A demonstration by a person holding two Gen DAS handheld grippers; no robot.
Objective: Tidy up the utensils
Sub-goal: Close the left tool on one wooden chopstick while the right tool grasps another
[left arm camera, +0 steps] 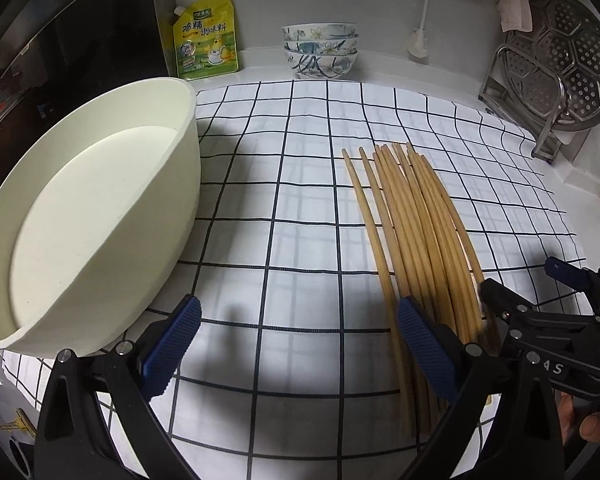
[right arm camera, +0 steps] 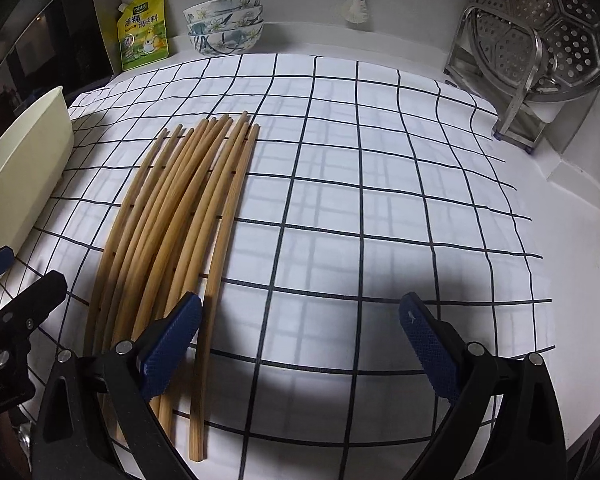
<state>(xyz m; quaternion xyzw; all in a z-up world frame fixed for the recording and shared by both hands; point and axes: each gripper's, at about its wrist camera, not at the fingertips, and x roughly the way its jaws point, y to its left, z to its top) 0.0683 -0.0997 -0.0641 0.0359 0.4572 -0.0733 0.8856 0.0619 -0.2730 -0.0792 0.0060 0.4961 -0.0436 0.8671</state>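
Several wooden chopsticks [left arm camera: 414,232] lie side by side on a white cloth with a dark grid [left arm camera: 300,184]. A cream oval container [left arm camera: 100,216] stands empty on the cloth's left side. My left gripper [left arm camera: 300,344] is open above the cloth; its right finger overlaps the chopsticks' near ends. My right gripper [right arm camera: 300,344] is also open, hovering right of the chopsticks [right arm camera: 180,216], its left finger over their near ends. In the left wrist view the right gripper [left arm camera: 540,292] shows at the lower right. The container's rim [right arm camera: 24,152] shows at the left of the right wrist view.
Three stacked floral bowls [left arm camera: 320,50] and a yellow seasoning pouch [left arm camera: 204,40] stand at the back by the wall. A steel rack with a perforated steamer plate [left arm camera: 560,60] fills the right corner. A dark appliance [left arm camera: 80,32] rises at the left.
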